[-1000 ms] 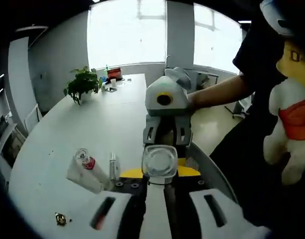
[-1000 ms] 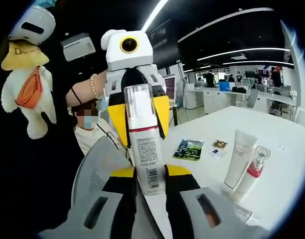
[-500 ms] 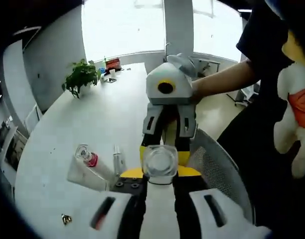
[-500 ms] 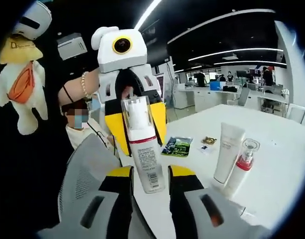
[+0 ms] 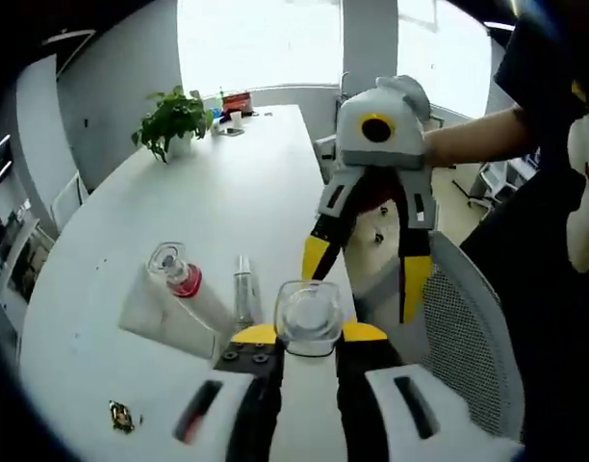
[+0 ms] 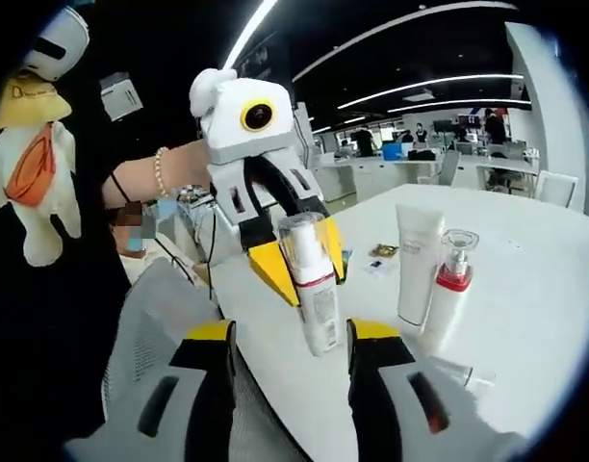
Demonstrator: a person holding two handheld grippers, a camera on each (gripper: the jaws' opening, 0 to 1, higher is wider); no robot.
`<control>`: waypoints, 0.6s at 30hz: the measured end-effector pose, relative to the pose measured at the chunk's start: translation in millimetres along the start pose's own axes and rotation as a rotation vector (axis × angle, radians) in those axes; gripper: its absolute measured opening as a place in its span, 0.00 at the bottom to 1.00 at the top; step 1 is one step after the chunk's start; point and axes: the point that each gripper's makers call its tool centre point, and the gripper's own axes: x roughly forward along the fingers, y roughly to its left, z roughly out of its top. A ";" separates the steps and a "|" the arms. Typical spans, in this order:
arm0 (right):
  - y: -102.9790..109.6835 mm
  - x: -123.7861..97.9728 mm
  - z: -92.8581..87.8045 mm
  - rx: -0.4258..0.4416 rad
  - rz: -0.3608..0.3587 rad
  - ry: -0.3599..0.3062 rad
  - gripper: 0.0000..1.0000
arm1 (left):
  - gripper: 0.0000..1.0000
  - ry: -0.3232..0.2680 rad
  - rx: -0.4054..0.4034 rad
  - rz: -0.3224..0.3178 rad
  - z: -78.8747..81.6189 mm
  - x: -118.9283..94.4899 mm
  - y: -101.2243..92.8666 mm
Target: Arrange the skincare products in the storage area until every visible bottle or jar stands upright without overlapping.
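Note:
A white bottle point(image 5: 308, 316) with a clear cap and a red band sits between the jaws of my left gripper point(image 5: 309, 337), which is shut on it. From the right gripper view the same bottle point(image 6: 317, 289) stands upright in the left gripper's point(image 6: 307, 267) yellow fingertips. My right gripper point(image 6: 290, 337) is open, its jaws spread wide on either side of the bottle's base without touching it. It faces me in the left gripper view as the right gripper point(image 5: 364, 279), fingers splayed. A white tube point(image 6: 417, 258) and a red-collared pump bottle point(image 6: 448, 287) stand on the white table point(image 6: 545, 289).
A small clear vial point(image 5: 243, 287) lies by the tube point(image 5: 165, 313) and pump bottle point(image 5: 176, 272). A potted plant point(image 5: 173, 121) is at the table's far end, a small gold item point(image 5: 119, 416) near me. A grey mesh chair point(image 5: 468, 346) stands at the table edge. A person's arm holds a plush toy point(image 6: 35, 144).
My right gripper has let go of the bottle, its jaws opening wide and drawing back. The left gripper keeps hold of the bottle.

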 end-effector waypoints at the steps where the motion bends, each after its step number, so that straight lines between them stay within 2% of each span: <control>1: -1.7 -0.3 -0.9 0.002 -0.008 0.001 0.48 | 0.24 0.004 -0.002 0.002 -2.8 2.9 2.2; 6: -9.4 -4.6 -4.8 0.024 -0.038 0.002 0.54 | 0.24 0.009 -0.015 0.014 -13.8 18.6 13.9; 14: -21.3 -14.8 -14.2 0.066 -0.088 0.000 0.59 | 0.24 -0.019 -0.044 0.060 -27.5 40.0 34.3; 18: -27.9 -17.6 -17.0 0.085 -0.110 -0.001 0.65 | 0.24 0.005 -0.032 0.087 -40.2 47.8 43.3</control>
